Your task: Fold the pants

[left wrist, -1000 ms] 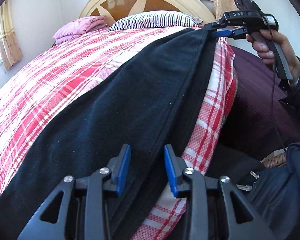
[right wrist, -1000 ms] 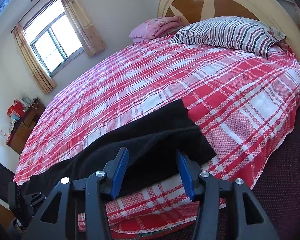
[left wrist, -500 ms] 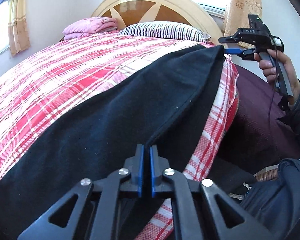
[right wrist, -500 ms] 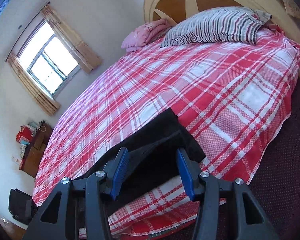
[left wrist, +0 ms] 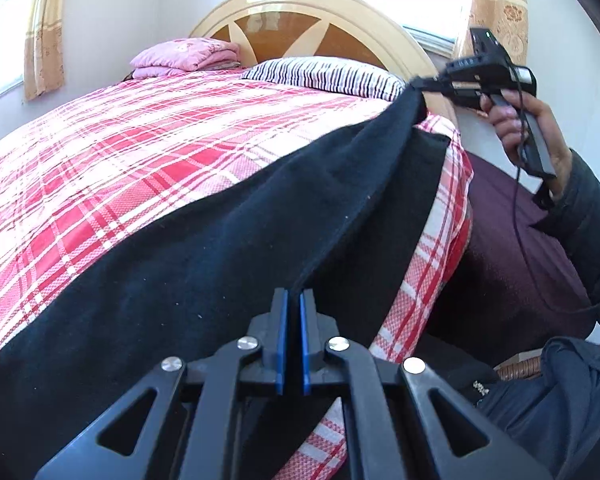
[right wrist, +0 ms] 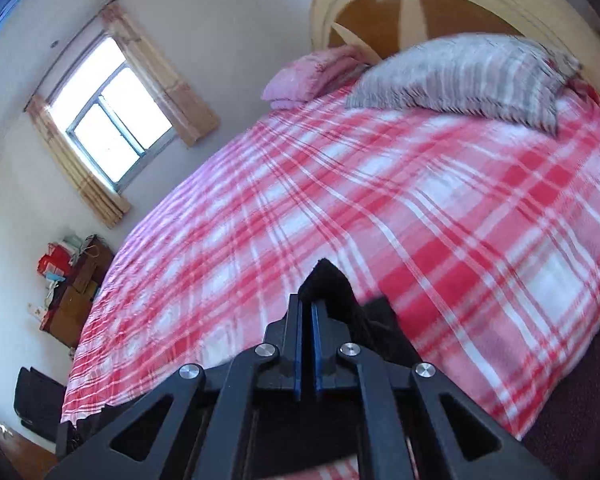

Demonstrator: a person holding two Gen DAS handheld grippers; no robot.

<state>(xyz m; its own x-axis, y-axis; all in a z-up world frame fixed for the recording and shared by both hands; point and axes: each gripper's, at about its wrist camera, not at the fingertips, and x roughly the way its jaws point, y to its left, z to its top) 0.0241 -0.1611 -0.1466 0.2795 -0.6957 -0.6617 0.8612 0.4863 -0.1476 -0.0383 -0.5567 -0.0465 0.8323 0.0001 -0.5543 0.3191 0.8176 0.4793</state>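
Note:
Black pants [left wrist: 228,264] lie along the near edge of a bed with a red and white plaid sheet [left wrist: 148,152]. My left gripper [left wrist: 292,300] is shut on the edge of the top layer close to the camera. Far right in the left wrist view, my right gripper [left wrist: 420,82], held by a hand [left wrist: 532,128], pinches the far end of that layer and holds it up off the bed. The lower layer [left wrist: 416,184] stays flat on the sheet. In the right wrist view, my right gripper [right wrist: 307,308] is shut with a point of black cloth [right wrist: 326,284] sticking out past the pads.
A striped pillow [left wrist: 324,78] and folded pink bedding [left wrist: 184,56] lie by the wooden headboard [left wrist: 312,16]. A dark maroon cover [left wrist: 512,248] hangs over the bed's right side. A window with curtains [right wrist: 112,128] and a cluttered wooden cabinet [right wrist: 76,284] stand at the far wall.
Both grippers closed on the pants' top layer, the left first. The right gripper then rose, lifting the far end off the sheet and pulling the edge taut between them.

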